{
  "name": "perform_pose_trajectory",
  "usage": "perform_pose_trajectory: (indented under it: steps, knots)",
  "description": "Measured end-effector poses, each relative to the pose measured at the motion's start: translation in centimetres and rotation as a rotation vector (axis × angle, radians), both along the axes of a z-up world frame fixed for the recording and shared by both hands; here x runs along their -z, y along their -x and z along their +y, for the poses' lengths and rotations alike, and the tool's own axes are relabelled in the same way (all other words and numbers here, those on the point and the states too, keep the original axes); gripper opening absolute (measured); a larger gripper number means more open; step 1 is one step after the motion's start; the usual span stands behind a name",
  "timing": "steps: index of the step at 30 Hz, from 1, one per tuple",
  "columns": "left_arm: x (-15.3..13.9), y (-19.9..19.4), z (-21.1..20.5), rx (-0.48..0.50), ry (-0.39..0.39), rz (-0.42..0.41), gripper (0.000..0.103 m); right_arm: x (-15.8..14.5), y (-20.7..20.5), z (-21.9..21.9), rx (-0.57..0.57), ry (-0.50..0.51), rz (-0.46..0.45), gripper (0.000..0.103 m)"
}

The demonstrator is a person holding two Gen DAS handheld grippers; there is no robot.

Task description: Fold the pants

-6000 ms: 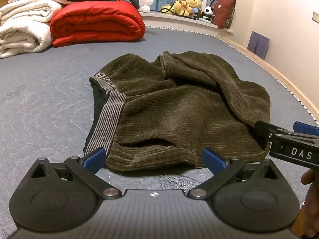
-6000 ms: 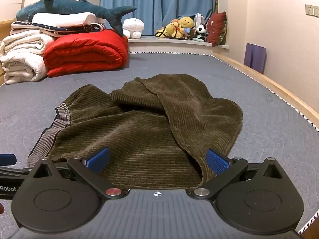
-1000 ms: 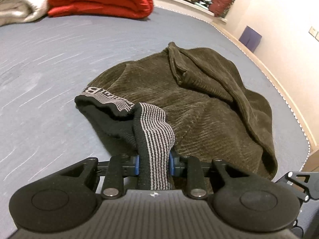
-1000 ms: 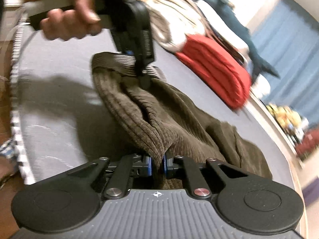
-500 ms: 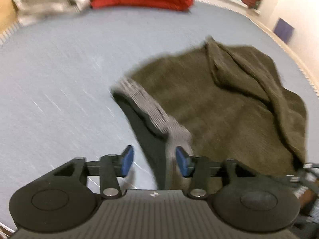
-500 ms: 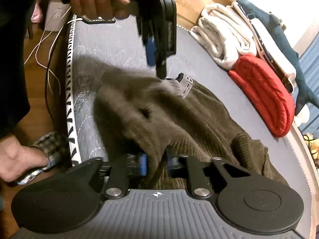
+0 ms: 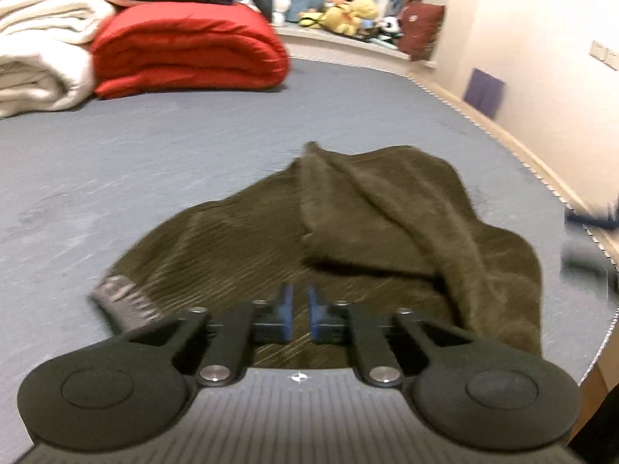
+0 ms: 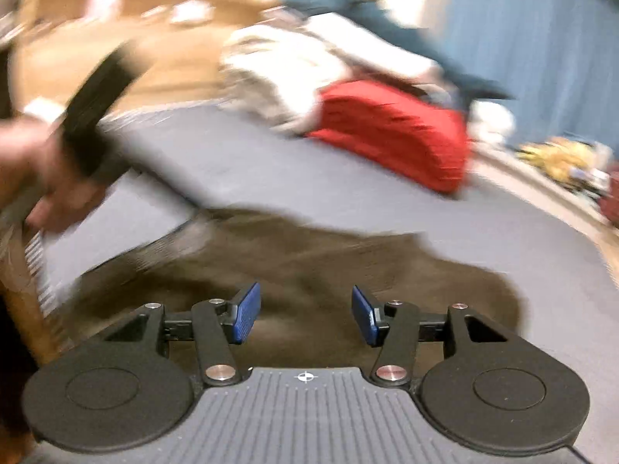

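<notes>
Nearest you, your left gripper has its blue pads drawn almost together with only a thin slit between them, and nothing is caught in that slit; it hangs just over the near edge of the pants. Your right gripper stands wide apart and empty too, above the same brown corduroy, though that view is smeared by motion. The pants lie in a rumpled heap on the near part of the grey mattress, the striped waistband at the near left and one leg flopped across the other toward the right. By the look of it you are between grips, with the cloth laid down but not yet flattened, so no fold has been made. Next you need to widen the left claw, pick two fresh edges, probably waistband and hem, and pull the cloth flat. Far off at the left sit the red quilt and white bedding, well apart from your work
</notes>
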State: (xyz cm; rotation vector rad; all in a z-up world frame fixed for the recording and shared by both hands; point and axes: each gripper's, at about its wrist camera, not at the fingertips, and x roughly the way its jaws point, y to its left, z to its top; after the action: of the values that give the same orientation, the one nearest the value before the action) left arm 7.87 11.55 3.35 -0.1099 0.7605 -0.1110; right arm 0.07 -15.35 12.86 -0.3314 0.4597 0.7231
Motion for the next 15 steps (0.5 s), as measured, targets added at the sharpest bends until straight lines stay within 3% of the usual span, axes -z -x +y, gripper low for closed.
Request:
perform_pose_trajectory:
  steps: [3, 7, 11, 15]
  knots:
    - [2.0, -1.5, -1.5, 0.04, 0.012, 0.025, 0.005, -0.9, -4.3, -3.1, 0.181, -0.01, -0.007, 0.054]
    - [4.1, -3.6, -3.2, 0.105, 0.023, 0.079, 0.006, 2.9, -8.9, -5.0, 0.298, -0.077, 0.142, 0.054]
    - [6.2, -4.2, -4.4, 0.181, 0.008, 0.143, 0.006, 8.2, -11.4, -3.5, 0.349, -0.07, 0.322, 0.054]
    - [7.5, -4.7, -5.2, 0.204, -0.035, 0.172, 0.007, 9.4, -11.2, 0.6, 0.22, 0.007, 0.231, 0.067]
